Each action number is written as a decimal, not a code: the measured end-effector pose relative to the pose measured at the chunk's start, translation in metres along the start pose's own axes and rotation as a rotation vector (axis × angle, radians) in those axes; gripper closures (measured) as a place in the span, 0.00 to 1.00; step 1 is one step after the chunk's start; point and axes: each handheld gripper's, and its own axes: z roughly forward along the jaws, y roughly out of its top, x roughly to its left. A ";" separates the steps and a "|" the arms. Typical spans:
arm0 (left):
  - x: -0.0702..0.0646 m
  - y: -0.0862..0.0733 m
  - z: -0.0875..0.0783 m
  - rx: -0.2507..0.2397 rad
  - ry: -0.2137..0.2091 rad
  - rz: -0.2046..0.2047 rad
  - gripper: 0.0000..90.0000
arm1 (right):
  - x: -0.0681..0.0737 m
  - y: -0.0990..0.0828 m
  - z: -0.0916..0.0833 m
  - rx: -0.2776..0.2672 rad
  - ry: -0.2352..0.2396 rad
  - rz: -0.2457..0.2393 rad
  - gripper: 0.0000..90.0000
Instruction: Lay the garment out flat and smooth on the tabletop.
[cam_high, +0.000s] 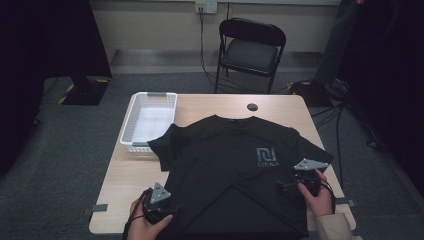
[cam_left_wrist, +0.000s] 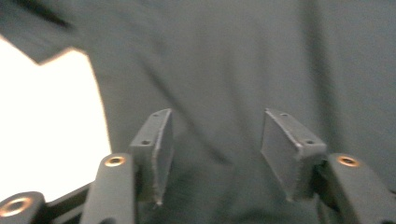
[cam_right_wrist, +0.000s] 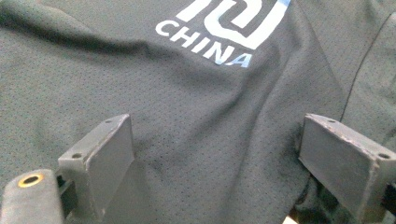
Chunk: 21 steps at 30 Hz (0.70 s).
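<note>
Black T-shirt (cam_high: 235, 170) spread flat across table (cam_high: 120, 185), near edge. Left gripper (cam_high: 175, 206) low at shirt's near-left hem, jaws apart over fabric. Right gripper (cam_high: 281, 184) at near-right side, pointing left, jaws wide apart, nothing clamped.

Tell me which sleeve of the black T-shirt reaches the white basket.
The sleeve on the left gripper's side: its tip lies against the white basket. The other sleeve, by the right gripper, lies flat on bare table.

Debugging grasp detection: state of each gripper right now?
Left gripper: open, jaws apart over the black T-shirt, holding nothing.
Right gripper: open, jaws wide over the same shirt near its logo, holding nothing.
</note>
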 end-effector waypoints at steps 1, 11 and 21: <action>0.005 0.002 0.001 -0.010 0.026 -0.014 0.45 | 0.000 0.000 0.000 0.000 0.000 0.000 0.11; 0.035 0.016 0.028 0.003 0.123 -0.064 0.64 | 0.000 0.000 0.000 0.000 0.002 0.000 0.11; 0.027 0.013 0.014 0.080 0.064 -0.072 0.97 | 0.000 0.000 0.000 0.000 0.003 0.000 0.11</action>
